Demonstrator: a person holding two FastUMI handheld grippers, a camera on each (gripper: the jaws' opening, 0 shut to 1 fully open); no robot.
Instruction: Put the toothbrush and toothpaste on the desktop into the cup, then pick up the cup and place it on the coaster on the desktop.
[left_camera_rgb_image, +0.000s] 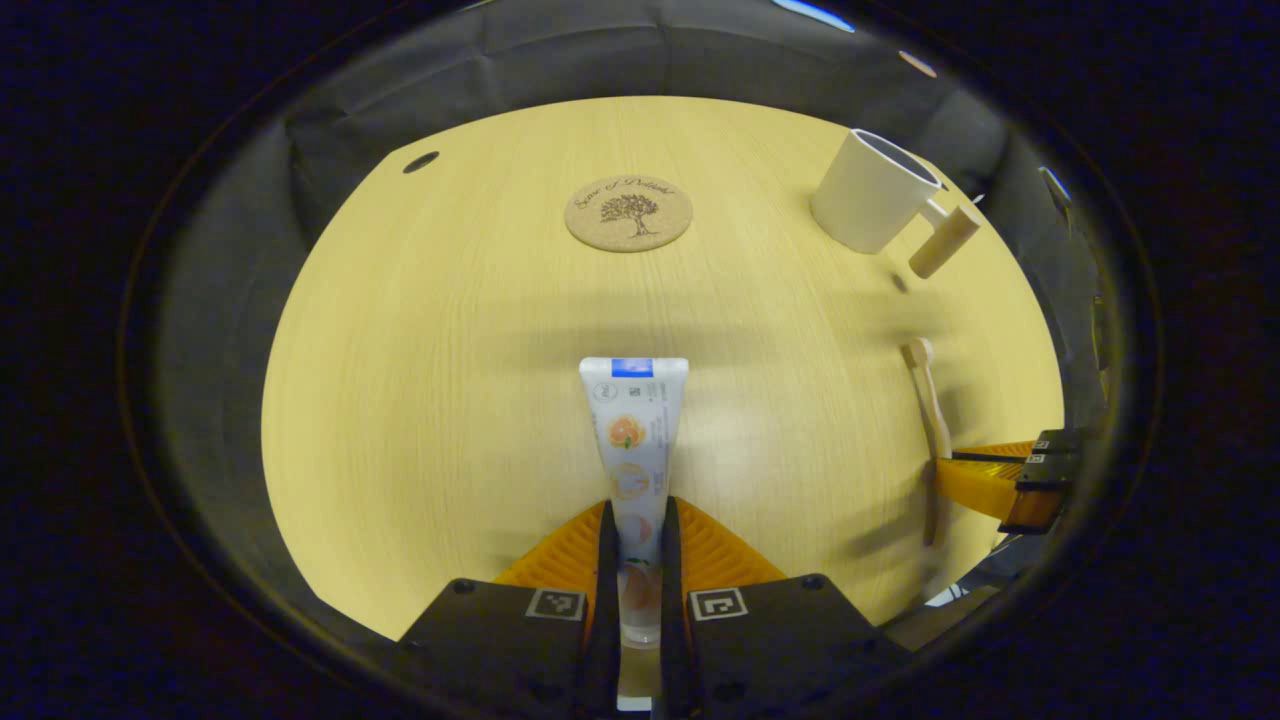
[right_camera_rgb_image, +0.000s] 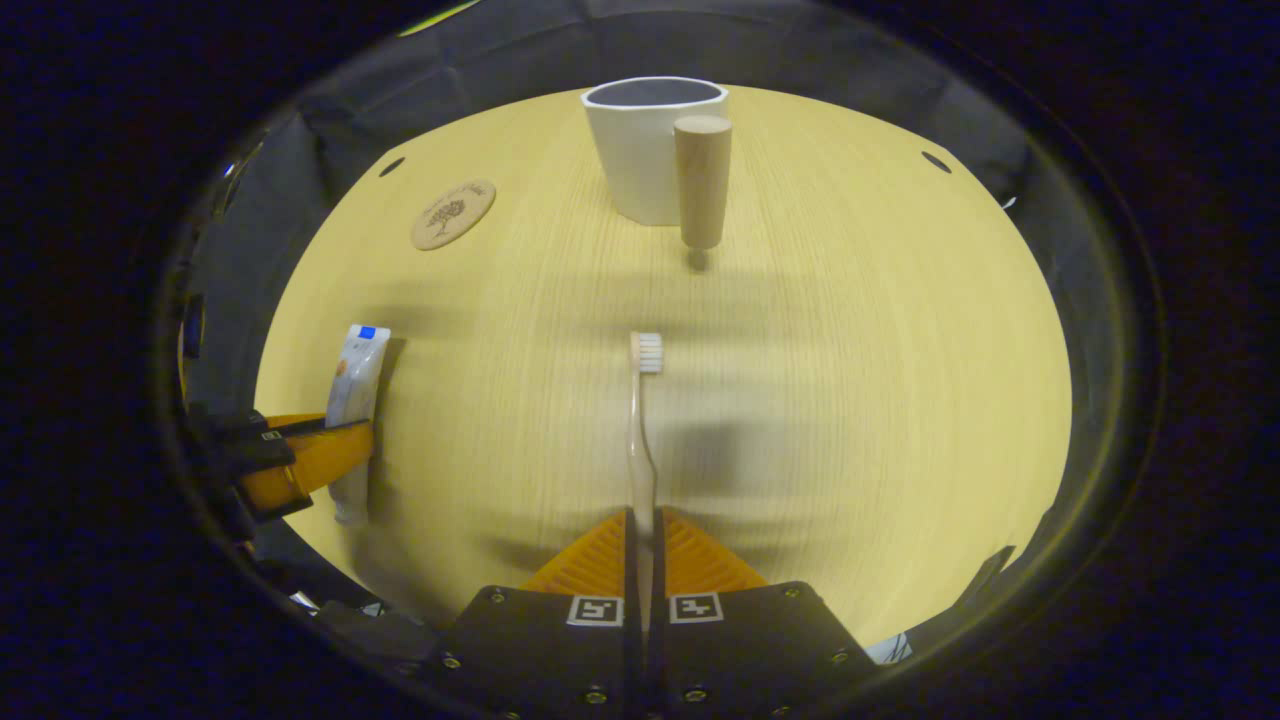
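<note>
Toothpaste (left_camera_rgb_image: 634, 440): we see it clamped between both fingers of the left gripper (left_camera_rgb_image: 638, 530), crimped end pointing forward over the desk (left_camera_rgb_image: 450, 380).
Toothbrush (right_camera_rgb_image: 641, 440): we see it pinched between both fingers of the right gripper (right_camera_rgb_image: 641, 545), bristle head forward and turned to the right.
Left gripper pose: level, pointing across the desk toward the coaster (left_camera_rgb_image: 628, 213); in the right gripper view it comes in from the left edge, the tube standing on end in its grip.
Right gripper pose: level, aimed straight at the cup (right_camera_rgb_image: 650, 145).
Cup: we find it upright on the desk's far side, its wooden handle (right_camera_rgb_image: 702, 180) facing the right gripper.
Coaster: flat and bare, well apart from the cup.
</note>
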